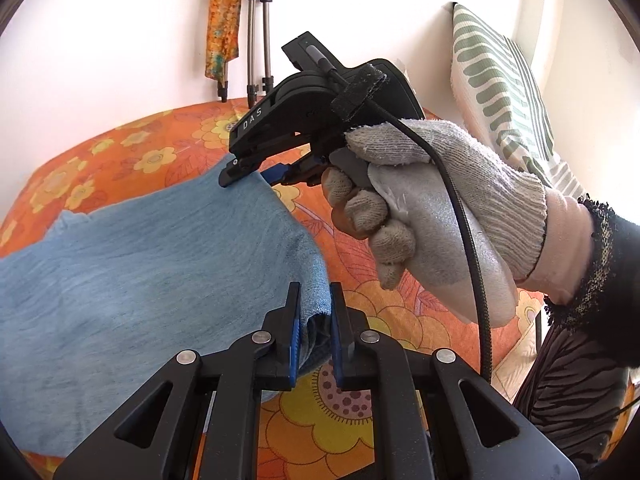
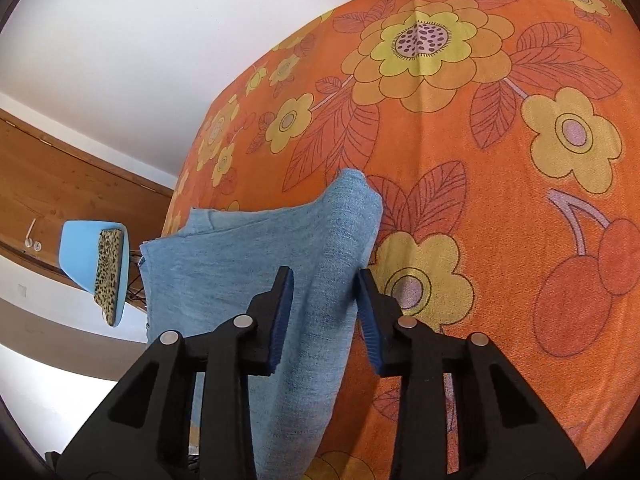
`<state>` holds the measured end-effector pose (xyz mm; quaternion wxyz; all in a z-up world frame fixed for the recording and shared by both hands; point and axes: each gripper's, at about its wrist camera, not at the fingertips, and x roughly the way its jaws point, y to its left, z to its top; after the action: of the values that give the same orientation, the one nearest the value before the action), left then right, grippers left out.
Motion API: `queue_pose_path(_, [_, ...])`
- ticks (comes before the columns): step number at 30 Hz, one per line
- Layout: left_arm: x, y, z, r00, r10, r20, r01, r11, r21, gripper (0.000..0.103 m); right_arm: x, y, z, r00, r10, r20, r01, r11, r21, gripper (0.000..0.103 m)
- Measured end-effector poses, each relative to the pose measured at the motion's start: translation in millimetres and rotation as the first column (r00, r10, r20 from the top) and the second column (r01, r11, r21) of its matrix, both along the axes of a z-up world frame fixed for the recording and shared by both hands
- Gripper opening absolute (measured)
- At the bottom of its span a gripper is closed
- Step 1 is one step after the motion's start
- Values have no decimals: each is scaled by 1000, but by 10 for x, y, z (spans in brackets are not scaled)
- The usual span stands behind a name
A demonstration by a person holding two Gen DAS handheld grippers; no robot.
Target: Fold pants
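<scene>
Two grippers met the soft, limp pants (image 1: 152, 264): left gripper (image 1: 315, 312) pinched the 5 o'clock corner; right gripper (image 2: 325, 286) straddled the edge, apparently unclamped.

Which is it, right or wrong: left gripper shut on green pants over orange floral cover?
Wrong: the pants are blue, not green. Left wrist view shows the left gripper shut on them over the orange floral cover.
</scene>
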<state>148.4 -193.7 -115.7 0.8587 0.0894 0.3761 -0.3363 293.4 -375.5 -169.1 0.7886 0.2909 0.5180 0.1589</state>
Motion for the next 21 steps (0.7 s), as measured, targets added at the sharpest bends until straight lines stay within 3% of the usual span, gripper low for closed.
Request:
queue_pose_path(2, [-4, 6, 9, 1000, 8, -1, -8, 1000, 5, 11, 13, -4, -7, 1000, -19, -6, 20, 1000, 10, 12])
queue_pose_path(5, [-8, 42, 28, 1000, 21, -3, -21, 1000, 7, 11, 30, 9, 60, 1000, -28, 11, 28, 1000, 11, 9])
queue_pose_path(21, [5, 524, 137, 995, 96, 2, -95, 994, -44, 11, 37, 407, 481, 994, -27, 102, 28, 1000, -6, 8])
